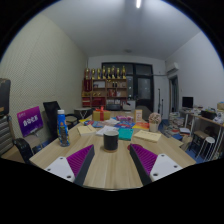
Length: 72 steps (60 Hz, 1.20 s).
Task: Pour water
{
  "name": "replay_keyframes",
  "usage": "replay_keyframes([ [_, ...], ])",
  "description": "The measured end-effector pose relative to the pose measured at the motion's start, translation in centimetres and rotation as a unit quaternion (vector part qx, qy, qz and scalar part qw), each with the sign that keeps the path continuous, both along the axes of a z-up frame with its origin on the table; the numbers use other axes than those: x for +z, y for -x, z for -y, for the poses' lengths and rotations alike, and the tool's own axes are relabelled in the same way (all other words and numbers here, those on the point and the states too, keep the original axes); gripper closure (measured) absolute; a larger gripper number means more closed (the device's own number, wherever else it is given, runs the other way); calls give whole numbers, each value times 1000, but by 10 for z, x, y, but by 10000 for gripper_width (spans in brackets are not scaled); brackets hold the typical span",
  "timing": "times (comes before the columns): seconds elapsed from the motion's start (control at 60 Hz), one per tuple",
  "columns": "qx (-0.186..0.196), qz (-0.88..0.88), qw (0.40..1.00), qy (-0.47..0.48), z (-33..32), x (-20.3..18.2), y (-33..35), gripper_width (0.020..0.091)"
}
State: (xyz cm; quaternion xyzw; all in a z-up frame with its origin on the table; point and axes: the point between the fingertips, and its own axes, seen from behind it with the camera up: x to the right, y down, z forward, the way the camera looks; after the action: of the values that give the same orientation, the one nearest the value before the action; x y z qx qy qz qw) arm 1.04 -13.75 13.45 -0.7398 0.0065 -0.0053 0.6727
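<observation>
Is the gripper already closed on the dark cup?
No. The gripper is open, and the dark cup stands on the table just ahead of the fingers, untouched.

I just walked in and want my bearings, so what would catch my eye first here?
A dark cup stands on the wooden table just ahead of the open gripper, in line with the gap between its fingers. A bottle with a blue cap stands off to the left, and a teal box sits just beyond the cup.

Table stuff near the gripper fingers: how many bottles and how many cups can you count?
Bottles: 1, the blue-capped bottle
Cups: 2, the dark cup between the open gripper fingers and the teal cup beyond
Total: 3
</observation>
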Motion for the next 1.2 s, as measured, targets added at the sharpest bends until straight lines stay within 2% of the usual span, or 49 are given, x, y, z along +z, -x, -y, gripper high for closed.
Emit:
replay_keyframes([
  [0.25, 13, 9, 1000, -25, -15, 10, 25, 276],
  [0.45, 84, 17, 995, -55, -60, 22, 137, 272],
  [0.617, 114, 16, 991, -73, -134, 24, 218, 289],
  [0.717, 102, 21, 992, -76, -174, 23, 251, 289],
  [1.117, 64, 12, 997, -39, -290, -6, 291, 289],
  [1.167, 50, 15, 998, -40, -298, -8, 290, 324],
  [1.2, 37, 20, 998, -37, -303, -10, 287, 449],
])
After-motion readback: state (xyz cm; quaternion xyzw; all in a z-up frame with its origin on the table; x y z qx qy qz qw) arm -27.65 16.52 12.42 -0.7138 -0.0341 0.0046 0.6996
